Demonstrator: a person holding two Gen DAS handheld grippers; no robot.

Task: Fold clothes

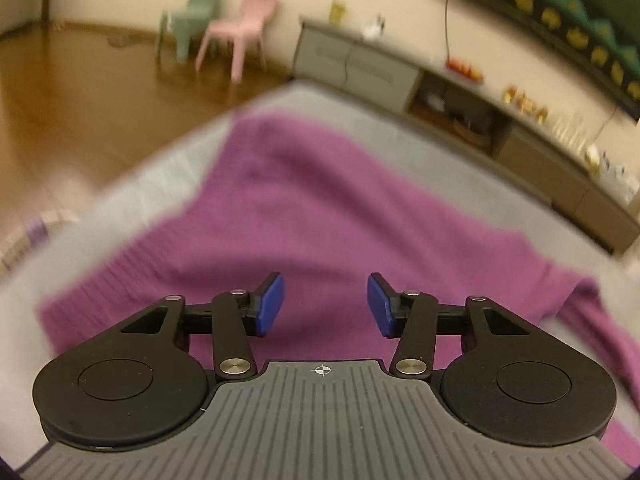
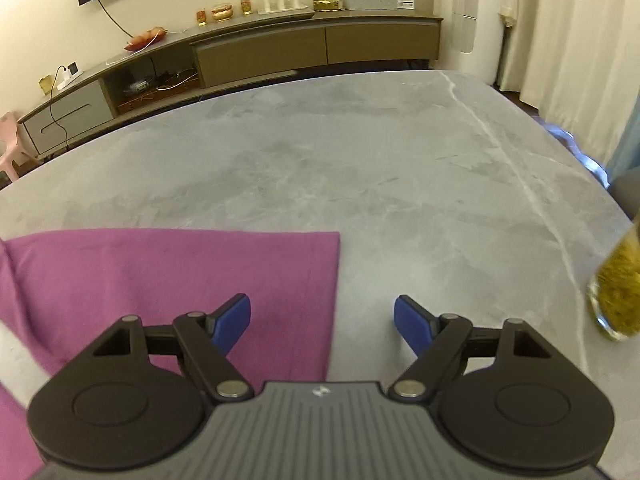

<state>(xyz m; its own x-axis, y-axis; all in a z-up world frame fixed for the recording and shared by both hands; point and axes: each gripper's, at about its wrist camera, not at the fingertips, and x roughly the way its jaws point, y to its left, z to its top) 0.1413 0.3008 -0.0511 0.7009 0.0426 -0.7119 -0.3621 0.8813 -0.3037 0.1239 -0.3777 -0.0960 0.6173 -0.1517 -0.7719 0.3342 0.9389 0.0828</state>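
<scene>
Grey marble table (image 2: 360, 152): purple garment (image 2: 168, 276) spread flat, glass jar (image 2: 618, 280) near edge.

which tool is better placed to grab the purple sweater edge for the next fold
Right, probably. The right tool is open and straddles the purple sweater at its straight side edge. The left tool, also open, hangs over mid-fabric, with no edge between its fingers.

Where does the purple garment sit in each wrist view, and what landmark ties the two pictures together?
Left wrist: purple garment fills the centre, under the open left gripper.
Right wrist: lower left, its right edge between the open right gripper fingers.
Shared landmark: the long sideboard.
</scene>
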